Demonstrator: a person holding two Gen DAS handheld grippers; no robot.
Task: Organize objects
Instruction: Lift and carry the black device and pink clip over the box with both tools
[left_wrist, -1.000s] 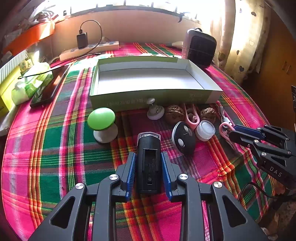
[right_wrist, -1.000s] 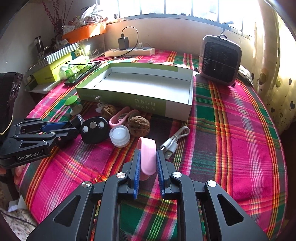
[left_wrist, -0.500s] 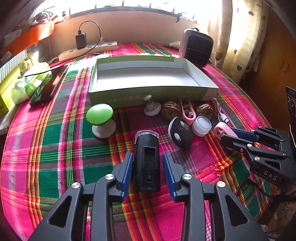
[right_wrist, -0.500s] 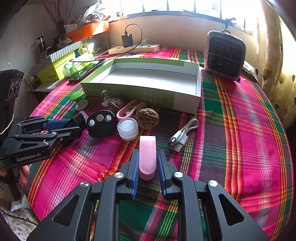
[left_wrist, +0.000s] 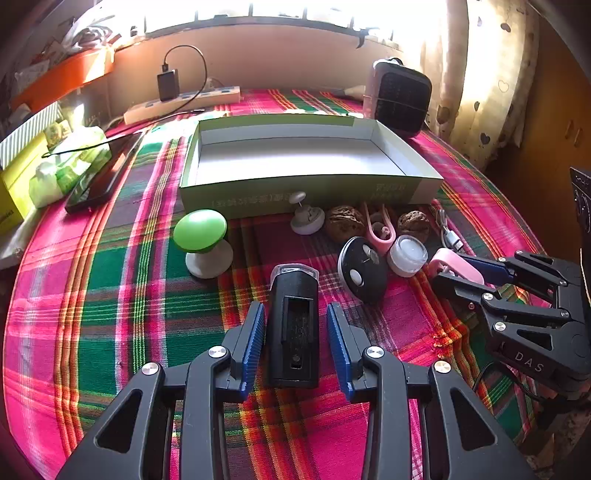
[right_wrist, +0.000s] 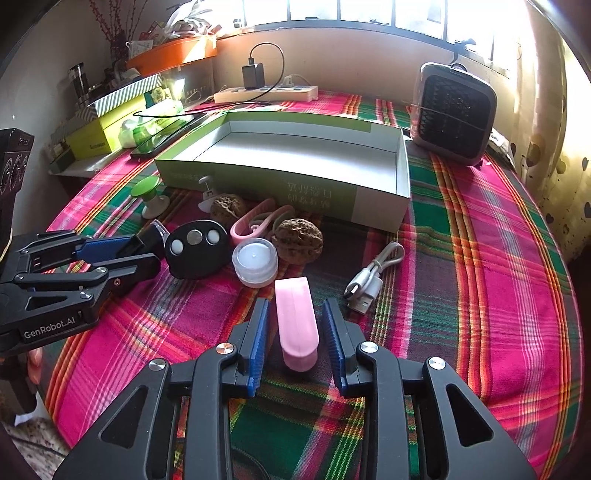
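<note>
My left gripper (left_wrist: 295, 314) is open, its blue pads on either side of a black bike light (left_wrist: 293, 321) that lies on the plaid cloth, with gaps on both sides. My right gripper (right_wrist: 295, 310) is open around a pink clip (right_wrist: 296, 325) lying on the cloth, not touching it. An empty green-and-white box (left_wrist: 306, 192) stands behind the row of small objects; it also shows in the right wrist view (right_wrist: 280, 184). The right gripper also shows in the left wrist view (left_wrist: 458, 275).
Near the box lie a green mushroom-shaped lamp (left_wrist: 201, 242), a black key fob (right_wrist: 195, 247), a white jar (right_wrist: 255, 262), two walnuts (right_wrist: 297, 240), a pink loop (right_wrist: 255, 221), a USB cable (right_wrist: 369, 280). A heater (right_wrist: 452, 114), a power strip (right_wrist: 266, 94), a phone (left_wrist: 98, 182) stand behind.
Both grippers have opened. The left let go of the black bike light and the right let go of the pink clip; both objects now rest on the cloth between the pads.
</note>
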